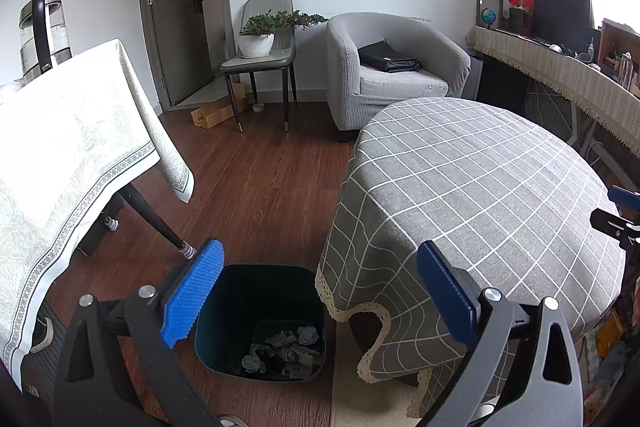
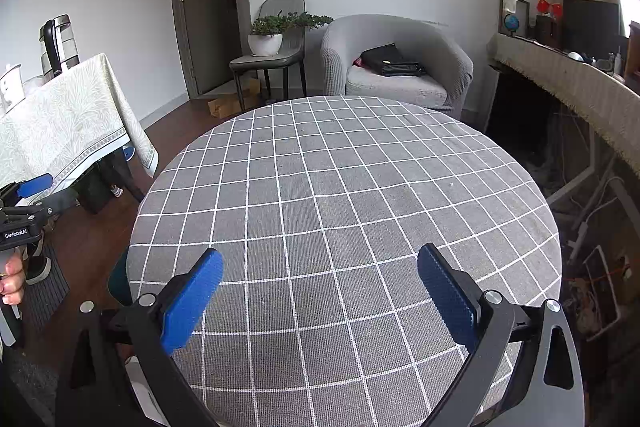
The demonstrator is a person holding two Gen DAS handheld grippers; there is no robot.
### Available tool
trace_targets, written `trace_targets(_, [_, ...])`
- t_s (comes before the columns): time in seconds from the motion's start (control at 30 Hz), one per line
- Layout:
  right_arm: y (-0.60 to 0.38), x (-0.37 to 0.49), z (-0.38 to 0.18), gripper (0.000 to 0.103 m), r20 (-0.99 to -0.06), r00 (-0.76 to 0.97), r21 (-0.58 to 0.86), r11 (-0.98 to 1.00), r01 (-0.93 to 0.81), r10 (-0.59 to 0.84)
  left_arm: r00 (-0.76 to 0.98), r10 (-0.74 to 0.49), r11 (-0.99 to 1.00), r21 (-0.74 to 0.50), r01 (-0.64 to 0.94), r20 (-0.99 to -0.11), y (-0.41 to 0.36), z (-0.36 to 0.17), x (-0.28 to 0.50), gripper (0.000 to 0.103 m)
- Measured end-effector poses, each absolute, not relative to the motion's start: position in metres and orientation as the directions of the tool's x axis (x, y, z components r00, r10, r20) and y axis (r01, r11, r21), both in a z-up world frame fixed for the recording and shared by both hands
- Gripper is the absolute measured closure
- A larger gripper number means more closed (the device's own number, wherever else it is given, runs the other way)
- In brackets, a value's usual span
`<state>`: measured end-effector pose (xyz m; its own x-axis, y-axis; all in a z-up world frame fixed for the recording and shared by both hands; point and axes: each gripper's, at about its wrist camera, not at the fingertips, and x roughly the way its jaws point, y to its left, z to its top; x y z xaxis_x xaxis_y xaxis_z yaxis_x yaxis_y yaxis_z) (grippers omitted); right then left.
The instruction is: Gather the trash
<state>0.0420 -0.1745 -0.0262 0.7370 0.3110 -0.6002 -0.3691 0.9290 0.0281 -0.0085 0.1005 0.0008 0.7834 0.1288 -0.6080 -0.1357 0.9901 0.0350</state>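
A dark trash bin (image 1: 260, 319) stands on the wooden floor beside the round table (image 1: 480, 187), with crumpled paper and scraps (image 1: 284, 351) at its bottom. My left gripper (image 1: 320, 291) hangs open above the bin's right rim and the tablecloth's edge, nothing between its blue pads. My right gripper (image 2: 320, 291) is open over the near part of the grey checked tablecloth (image 2: 340, 187), which shows no trash on it. A sliver of the bin (image 2: 118, 281) shows at the table's left edge. The left gripper (image 2: 24, 203) appears at the left border, held by a hand (image 2: 12, 281).
A table with a pale patterned cloth (image 1: 60, 155) stands left, a kettle (image 1: 40, 31) on it. Behind are a grey armchair (image 1: 396, 67) with a black bag, a chair holding a potted plant (image 1: 260, 39), a cardboard box (image 1: 216, 111) on the floor and a long desk (image 1: 560, 71) at right.
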Motion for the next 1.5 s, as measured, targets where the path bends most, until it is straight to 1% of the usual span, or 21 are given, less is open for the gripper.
trace_targets(1.5, [-0.175,0.0412,-0.0279,0.004,-0.602,0.737,0.03,0.931,-0.364,0.307,0.781,0.128,0.99,0.036,-0.135,-0.611,0.0968,0.0005,-0.0081,0.004])
